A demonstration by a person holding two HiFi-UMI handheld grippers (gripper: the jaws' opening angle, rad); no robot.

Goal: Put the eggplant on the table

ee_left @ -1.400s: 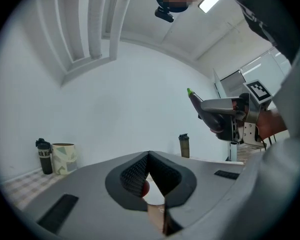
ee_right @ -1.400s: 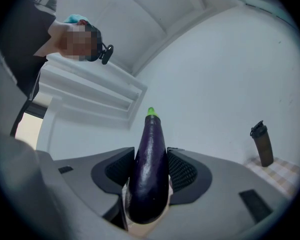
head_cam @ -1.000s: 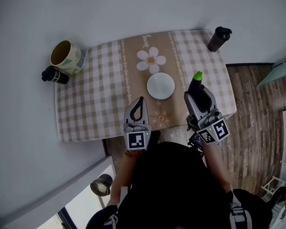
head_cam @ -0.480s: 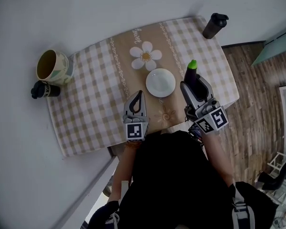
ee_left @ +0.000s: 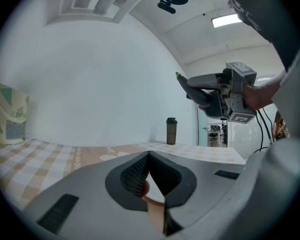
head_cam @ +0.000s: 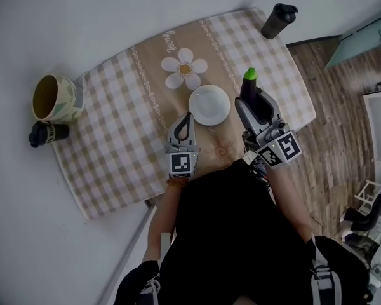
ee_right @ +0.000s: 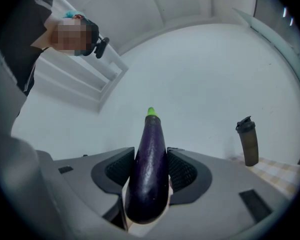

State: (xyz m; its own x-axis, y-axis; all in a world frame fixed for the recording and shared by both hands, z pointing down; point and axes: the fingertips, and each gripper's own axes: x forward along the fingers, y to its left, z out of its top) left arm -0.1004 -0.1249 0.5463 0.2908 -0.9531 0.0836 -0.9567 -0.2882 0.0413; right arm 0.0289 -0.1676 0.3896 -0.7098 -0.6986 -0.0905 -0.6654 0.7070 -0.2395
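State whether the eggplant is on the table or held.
Held: the right gripper has its jaws shut on the eggplant, green end up, off the table.

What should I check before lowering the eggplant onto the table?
1. Grip: the right gripper has its jaws clamped on the eggplant, green tip pointing outward: ok.
2. Left gripper: jaws together, nothing between them: ok.
3. Landing spot: the checked cloth to the right of the white bowl is bare: ok.
4. Bowl clearance: in the head view the eggplant shows beside the bowl, not over it: ok.
5. Eggplant's height above the cloth: cannot tell.
6. Shaker bottle: upright at the far corner, away from the landing spot: ok.
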